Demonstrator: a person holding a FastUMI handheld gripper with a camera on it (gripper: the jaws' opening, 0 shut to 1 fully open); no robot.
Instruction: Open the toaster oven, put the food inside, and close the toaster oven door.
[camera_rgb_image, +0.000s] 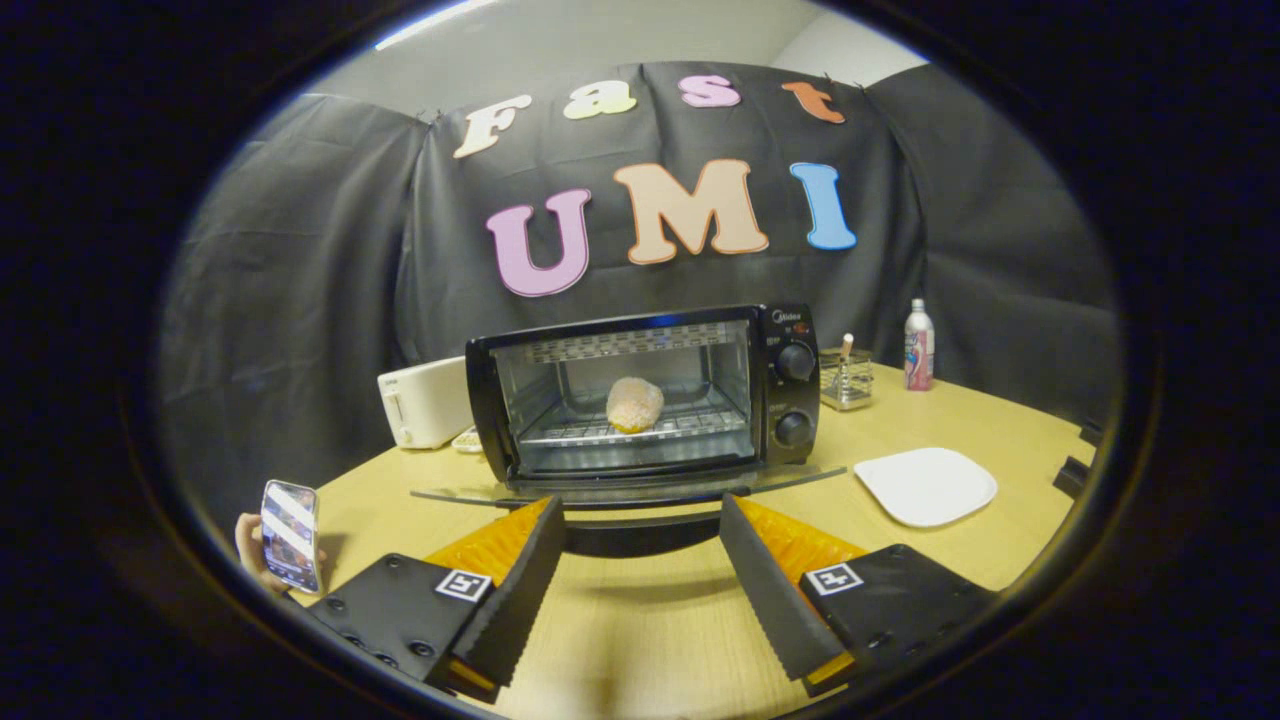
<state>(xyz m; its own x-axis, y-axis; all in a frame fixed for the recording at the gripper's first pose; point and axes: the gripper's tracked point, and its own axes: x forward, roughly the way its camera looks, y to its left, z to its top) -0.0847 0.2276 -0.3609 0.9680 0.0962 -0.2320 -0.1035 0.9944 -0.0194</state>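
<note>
The claw stands wide open and holds nothing, its fingers at the bottom of the frame, just short of the dropped glass door. At centre the toaster oven stands on the desk, a bread roll on its rack. A white toaster is half hidden behind it. A white plate lies at right.

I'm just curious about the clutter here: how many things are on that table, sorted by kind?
Appliances: 2, the toaster oven and a white toaster
Food: 1, the bun on the oven rack
Tableware: 1, a white plate
Containers: 2, a bottle and a glass holder
Total: 6
The gripper is open.
</note>
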